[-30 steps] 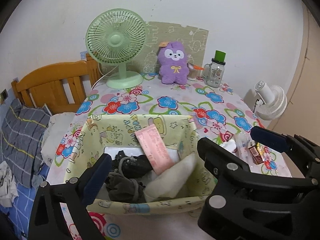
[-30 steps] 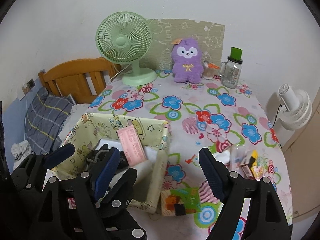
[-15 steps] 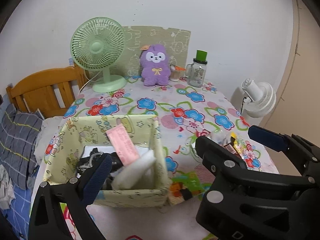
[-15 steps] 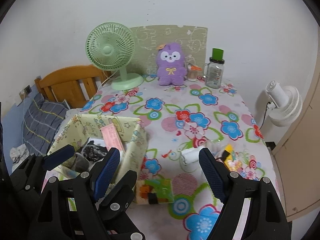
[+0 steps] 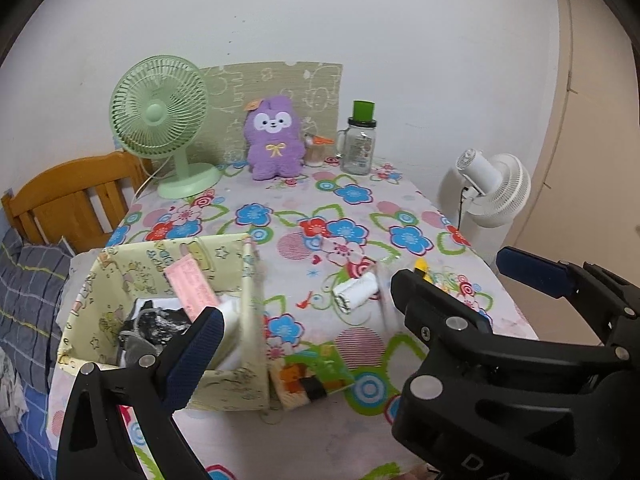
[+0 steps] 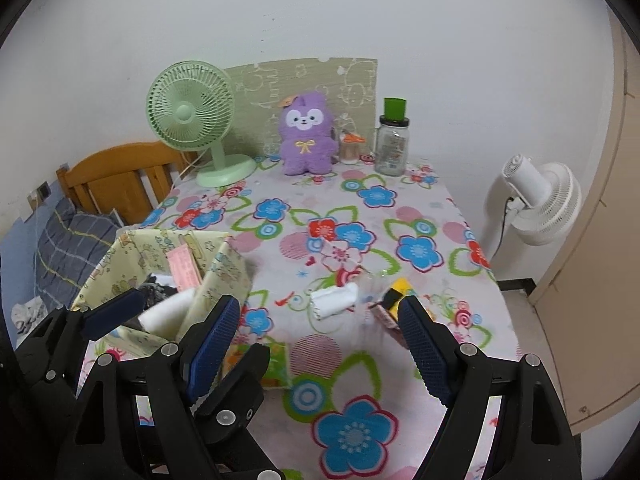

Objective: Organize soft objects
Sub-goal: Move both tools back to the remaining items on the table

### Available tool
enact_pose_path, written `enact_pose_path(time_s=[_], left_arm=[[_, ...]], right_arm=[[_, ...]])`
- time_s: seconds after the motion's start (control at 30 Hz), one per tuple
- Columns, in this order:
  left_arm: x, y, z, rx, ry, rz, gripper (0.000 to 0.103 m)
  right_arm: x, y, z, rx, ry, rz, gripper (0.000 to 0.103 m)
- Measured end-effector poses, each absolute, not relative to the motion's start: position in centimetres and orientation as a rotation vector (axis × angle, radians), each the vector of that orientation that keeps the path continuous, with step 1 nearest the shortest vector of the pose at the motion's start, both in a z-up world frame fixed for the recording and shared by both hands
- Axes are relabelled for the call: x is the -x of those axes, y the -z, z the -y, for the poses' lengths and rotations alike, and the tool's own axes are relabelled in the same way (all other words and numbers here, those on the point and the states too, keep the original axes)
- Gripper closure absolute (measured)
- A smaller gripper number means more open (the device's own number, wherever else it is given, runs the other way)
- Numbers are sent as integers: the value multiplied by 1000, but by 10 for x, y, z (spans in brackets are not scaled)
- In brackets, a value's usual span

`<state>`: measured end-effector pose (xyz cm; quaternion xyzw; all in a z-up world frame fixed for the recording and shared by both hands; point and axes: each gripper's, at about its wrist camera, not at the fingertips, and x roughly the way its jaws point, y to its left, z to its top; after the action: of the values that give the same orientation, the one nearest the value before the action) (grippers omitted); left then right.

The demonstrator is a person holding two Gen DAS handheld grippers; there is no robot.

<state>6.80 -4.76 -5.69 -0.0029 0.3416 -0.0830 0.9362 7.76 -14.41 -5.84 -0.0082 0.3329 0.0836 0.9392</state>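
Note:
A pale yellow fabric box (image 5: 248, 312) (image 6: 216, 276) stands at the table's front left and holds dark cloths, a white cloth and a pink packet (image 5: 192, 286). A rolled white cloth (image 5: 356, 291) (image 6: 334, 300) lies on the flowered tablecloth right of the box. A purple plush toy (image 5: 274, 142) (image 6: 306, 136) sits at the back. My left gripper (image 5: 356, 300) is open and empty, over the box's right side. My right gripper (image 6: 320, 340) is open and empty, near the table's front, with the white roll ahead between its fingers.
A green desk fan (image 5: 160, 120), a jar with a green lid (image 5: 360, 140) and a small cup stand at the back. Small packets (image 6: 392, 300) lie beside the roll. A flat colourful pack (image 5: 312, 376) lies by the box. A white floor fan (image 6: 536, 200) stands right, a wooden bed (image 5: 68, 196) left.
Both grippers have pulled back and shifted right. The box now sits further left in both views and the white roll has come into sight. Both stay open.

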Motion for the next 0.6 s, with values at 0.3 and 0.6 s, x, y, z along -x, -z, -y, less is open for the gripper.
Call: enact_pose_path(time_s=[0.3,0.6], left_arm=[[-64,71,75,-6,206,-716,2],[-62,92,92,0,186,-754,2]], right_arm=[[-67,65,170,19,-138,-673,19],[-64,85,193,-9,-141,-703,19]])
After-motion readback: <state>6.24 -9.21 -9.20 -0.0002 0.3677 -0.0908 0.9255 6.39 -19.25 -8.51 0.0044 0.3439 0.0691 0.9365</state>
